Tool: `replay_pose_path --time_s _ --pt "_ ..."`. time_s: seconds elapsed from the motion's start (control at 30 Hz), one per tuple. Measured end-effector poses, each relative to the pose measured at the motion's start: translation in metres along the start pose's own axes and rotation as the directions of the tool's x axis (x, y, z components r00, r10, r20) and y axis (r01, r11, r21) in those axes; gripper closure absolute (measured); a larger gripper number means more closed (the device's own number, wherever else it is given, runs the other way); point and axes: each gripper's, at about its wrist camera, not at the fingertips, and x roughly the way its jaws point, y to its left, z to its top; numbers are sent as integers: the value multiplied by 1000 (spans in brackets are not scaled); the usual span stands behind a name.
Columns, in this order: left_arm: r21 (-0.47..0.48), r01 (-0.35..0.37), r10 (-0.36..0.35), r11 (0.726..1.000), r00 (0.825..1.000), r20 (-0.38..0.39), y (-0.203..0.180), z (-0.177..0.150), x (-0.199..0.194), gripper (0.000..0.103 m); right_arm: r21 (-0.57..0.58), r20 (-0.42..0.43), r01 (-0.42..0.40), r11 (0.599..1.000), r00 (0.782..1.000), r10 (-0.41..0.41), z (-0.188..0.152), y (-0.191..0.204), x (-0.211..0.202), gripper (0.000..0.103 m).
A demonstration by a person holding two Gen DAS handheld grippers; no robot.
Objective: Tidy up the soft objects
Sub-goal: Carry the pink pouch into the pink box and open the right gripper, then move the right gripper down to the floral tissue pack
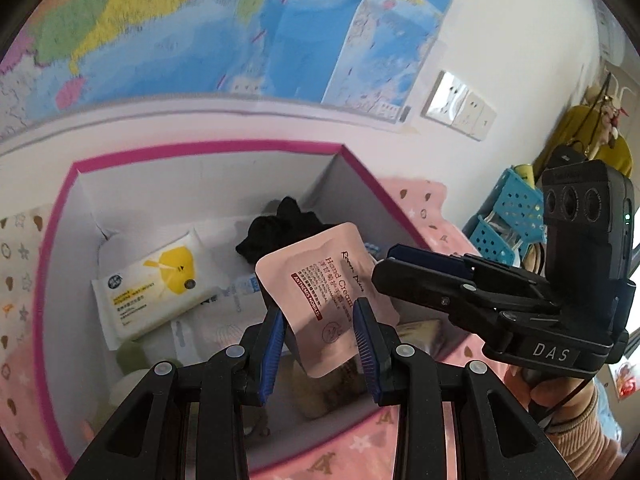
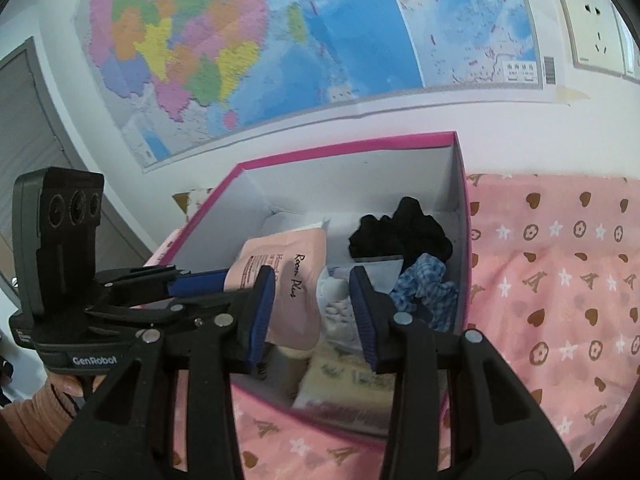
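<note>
Both grippers angle downward side by side. The left gripper (image 1: 320,344) has its jaws clamped on a pink sachet (image 1: 326,296). The right gripper (image 2: 310,312) hangs with jaws parted, gripping nothing. A ribbed sleeve (image 1: 580,444) covers the right wrist.

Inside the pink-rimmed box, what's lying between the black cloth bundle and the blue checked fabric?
In the right wrist view, a pale grey flat piece lies between the black cloth bundle and the blue checked fabric; what it is, I cannot tell.
</note>
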Motion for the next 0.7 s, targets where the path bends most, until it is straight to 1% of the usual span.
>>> replay_pose_path --time_s 0.03,0.07,0.1,0.17,0.3,0.37,0.5,0.6,0.63,0.7 --pt "-6 -13 13 1000 1000 -9 1 1 6 68 6 1 7 1000 1000 -8 0 -2 2 61" --pt "-7 -31 31 999 999 -18 1 2 10 63 9 -1 16 1000 1000 -16 0 -3 3 61" --pt "-16 -55 55 998 998 -23 3 2 13 51 14 2 25 1000 1000 -25 0 -4 3 61" --pt "-37 -84 83 996 996 -24 6 2 16 37 20 12 33 999 999 -33 -2 -5 0 61" --pt "-32 -77 78 997 997 15 8 -5 5 37 8 35 13 1000 999 -13 -10 -2 -17 61" --pt "-18 -88 88 996 995 37 6 -11 -6 37 5 44 3 1000 999 -3 -14 1 -25 61" --pt "2 -78 78 997 994 81 2 -24 -29 37 -16 60 -34 999 998 35 -25 10 -46 61" --pt "32 -88 84 996 990 115 -8 -34 -45 35 -37 66 -59 998 996 61 -34 19 -58 57" --pt "40 -91 86 995 989 120 -11 -37 -49 35 -42 65 -70 997 995 73 -37 22 -62 54" --pt "54 -95 87 994 988 131 -16 -46 -59 34 -54 63 -86 995 994 90 -43 28 -69 52"
